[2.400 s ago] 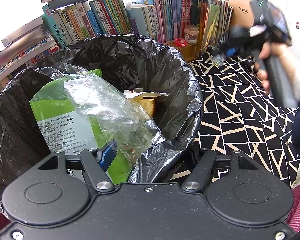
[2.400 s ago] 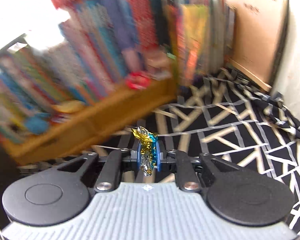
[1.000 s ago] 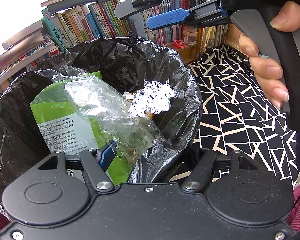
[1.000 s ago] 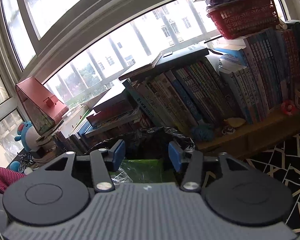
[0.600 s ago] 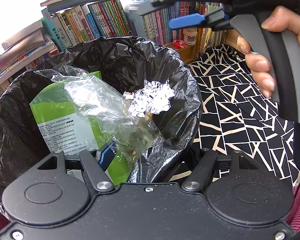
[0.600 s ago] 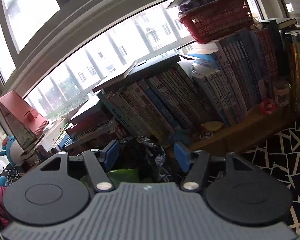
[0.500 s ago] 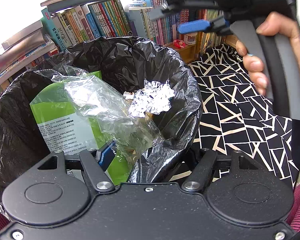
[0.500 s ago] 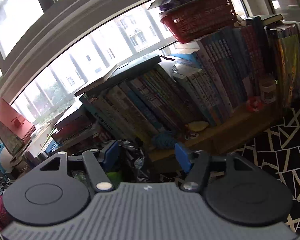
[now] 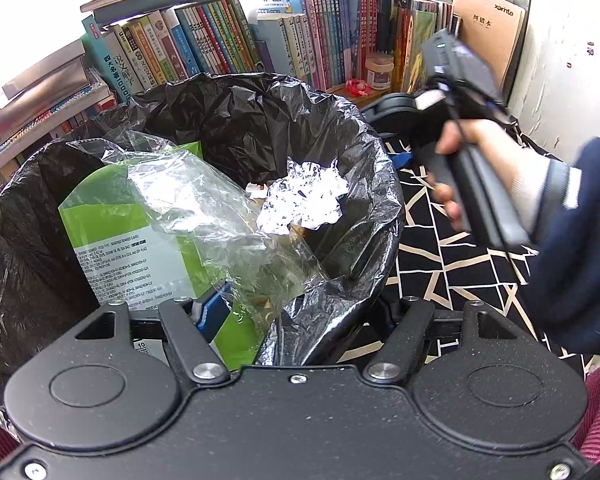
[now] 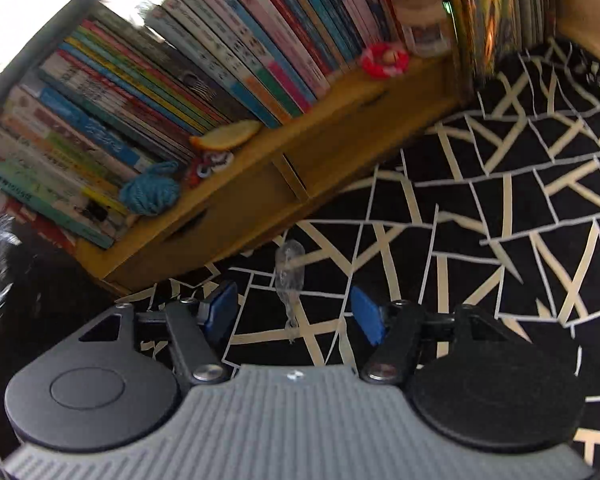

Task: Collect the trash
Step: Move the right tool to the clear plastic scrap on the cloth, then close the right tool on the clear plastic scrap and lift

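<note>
A bin lined with a black bag [image 9: 236, 128] fills the left wrist view. In it lie a green package [image 9: 112, 224], clear plastic film [image 9: 204, 200] and a crumpled foil wrapper [image 9: 304, 196]. My left gripper [image 9: 300, 320] straddles the bin's near rim: one blue pad [image 9: 214, 312] is inside, the other finger is hidden outside under the bag's edge. A hand [image 9: 472, 136] holds my right gripper low beside the bin. My right gripper [image 10: 292, 310] is open over the black-and-cream cloth [image 10: 480, 208], with a twisted clear wrapper [image 10: 289, 268] lying just ahead between its fingers, untouched.
A wooden shelf [image 10: 260, 200] packed with books [image 9: 220, 40] runs behind the bin and the cloth. On its ledge sit a blue yarn ball [image 10: 150, 194], a red ring [image 10: 384, 60] and a small jar [image 9: 378, 72]. A brown board [image 9: 488, 36] leans at the far right.
The foil wrapper left my right gripper and now lies in the bin. My right gripper opened, then swung down from above the bin to the cloth at its right. The left has not moved.
</note>
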`<state>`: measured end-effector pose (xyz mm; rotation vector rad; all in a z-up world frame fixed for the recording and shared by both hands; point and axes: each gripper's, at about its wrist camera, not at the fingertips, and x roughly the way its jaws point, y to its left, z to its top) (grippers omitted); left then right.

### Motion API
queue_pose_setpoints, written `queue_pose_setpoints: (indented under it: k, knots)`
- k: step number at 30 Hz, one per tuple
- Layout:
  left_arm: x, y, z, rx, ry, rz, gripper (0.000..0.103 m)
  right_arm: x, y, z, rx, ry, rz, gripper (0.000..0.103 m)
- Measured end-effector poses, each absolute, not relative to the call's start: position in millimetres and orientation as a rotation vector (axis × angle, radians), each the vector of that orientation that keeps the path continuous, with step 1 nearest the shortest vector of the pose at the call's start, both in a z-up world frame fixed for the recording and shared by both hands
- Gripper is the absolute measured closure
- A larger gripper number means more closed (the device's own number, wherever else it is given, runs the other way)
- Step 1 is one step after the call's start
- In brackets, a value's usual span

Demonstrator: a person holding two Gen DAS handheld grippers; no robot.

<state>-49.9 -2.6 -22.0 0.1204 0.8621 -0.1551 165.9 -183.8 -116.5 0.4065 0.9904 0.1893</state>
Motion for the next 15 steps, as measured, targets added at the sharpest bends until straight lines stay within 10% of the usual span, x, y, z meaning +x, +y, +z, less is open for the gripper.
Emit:
queue_pose_setpoints:
  k: [15]
  knots:
    - [-50,-3,-22,0.125,0.861,-0.150,0.035,233,-127,-163,0.288,1.141,0.138,0.047]
